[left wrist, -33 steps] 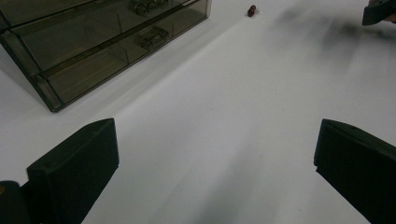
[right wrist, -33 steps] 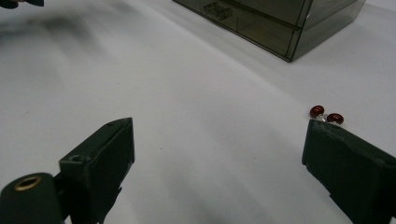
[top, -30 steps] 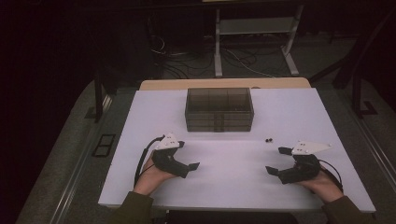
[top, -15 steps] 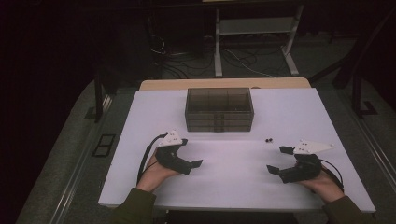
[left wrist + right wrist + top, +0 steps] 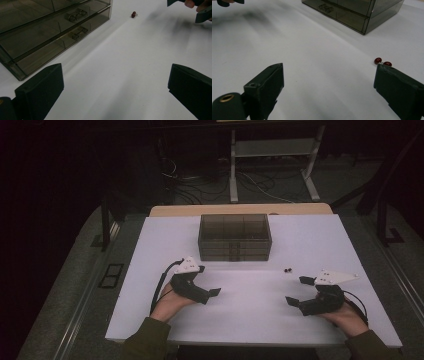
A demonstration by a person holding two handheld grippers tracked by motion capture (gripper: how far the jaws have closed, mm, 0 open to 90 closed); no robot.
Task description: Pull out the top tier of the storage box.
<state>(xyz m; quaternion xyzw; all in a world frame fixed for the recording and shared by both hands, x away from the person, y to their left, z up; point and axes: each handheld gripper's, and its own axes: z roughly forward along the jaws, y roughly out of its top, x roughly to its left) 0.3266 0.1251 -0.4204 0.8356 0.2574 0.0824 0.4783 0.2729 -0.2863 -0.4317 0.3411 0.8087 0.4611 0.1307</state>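
Observation:
A smoky transparent drawer box (image 5: 234, 237) stands at the far middle of the white table (image 5: 150, 245). Two small dark red beads (image 5: 287, 269) lie in front of its right corner. My left gripper (image 5: 207, 281) hovers open at the near left, pointing right toward the middle. My right gripper (image 5: 298, 290) is open at the near right, pointing left, just short of the beads. In the left gripper view the jaws (image 5: 115, 95) stand wide apart over bare table, with the box (image 5: 50, 30) to the left and the beads (image 5: 134, 14) far ahead. In the right gripper view the beads (image 5: 382, 62) sit beside the right jaw of the gripper (image 5: 329, 90).
The box (image 5: 357, 10) has stacked drawers with small handles (image 5: 77, 33) facing me. Beyond the table's far edge are cables and a metal stand (image 5: 272, 165) on a dark floor. The other hand's gripper (image 5: 200, 10) shows at the top right of the left gripper view.
The left hand has crept slightly forward and right. The right gripper has barely moved. Both stay open.

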